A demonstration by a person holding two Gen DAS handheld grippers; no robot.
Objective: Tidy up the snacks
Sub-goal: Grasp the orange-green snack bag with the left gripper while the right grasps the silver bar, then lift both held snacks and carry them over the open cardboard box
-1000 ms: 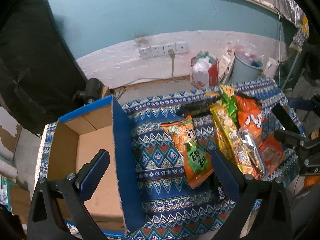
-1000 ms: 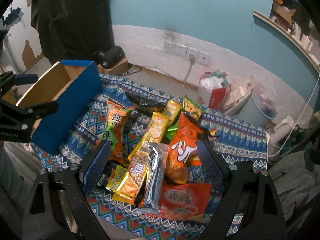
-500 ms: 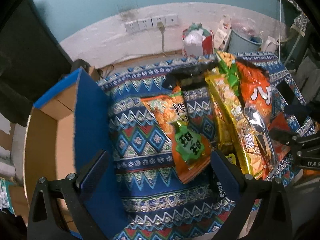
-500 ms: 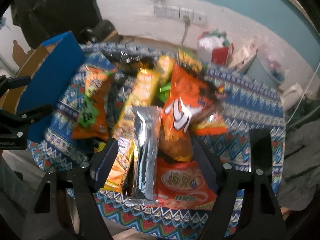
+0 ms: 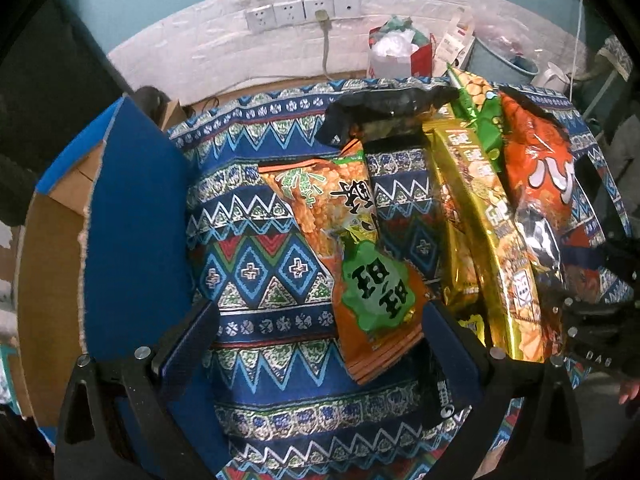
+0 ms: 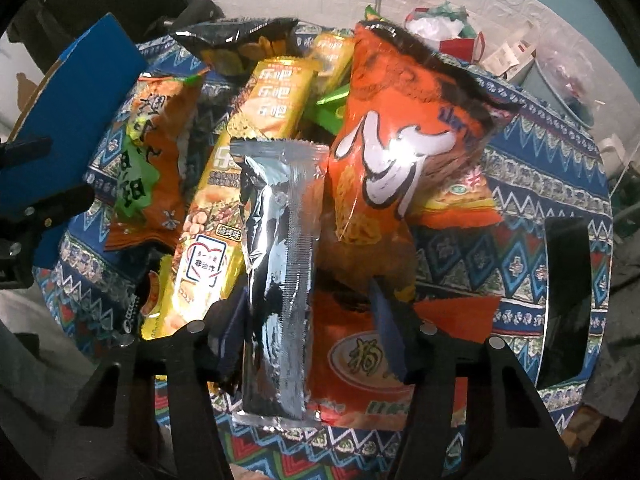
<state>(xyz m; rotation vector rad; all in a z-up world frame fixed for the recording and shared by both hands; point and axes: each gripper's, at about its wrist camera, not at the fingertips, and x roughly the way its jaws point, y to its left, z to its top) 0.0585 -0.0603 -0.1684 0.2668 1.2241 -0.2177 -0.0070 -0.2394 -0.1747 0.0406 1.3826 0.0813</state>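
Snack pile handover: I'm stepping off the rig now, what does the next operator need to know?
Right gripper: jaws open, straddling the silver packet, not yet closed on it.
Left gripper: open and empty, over the cloth beside the orange-and-green bag.
Cardboard box: at the left; no snacks visible in the part shown.
Done: nothing boxed that can be seen.
Left: all snacks lie piled on the patterned cloth, including the gold packet and orange bag.
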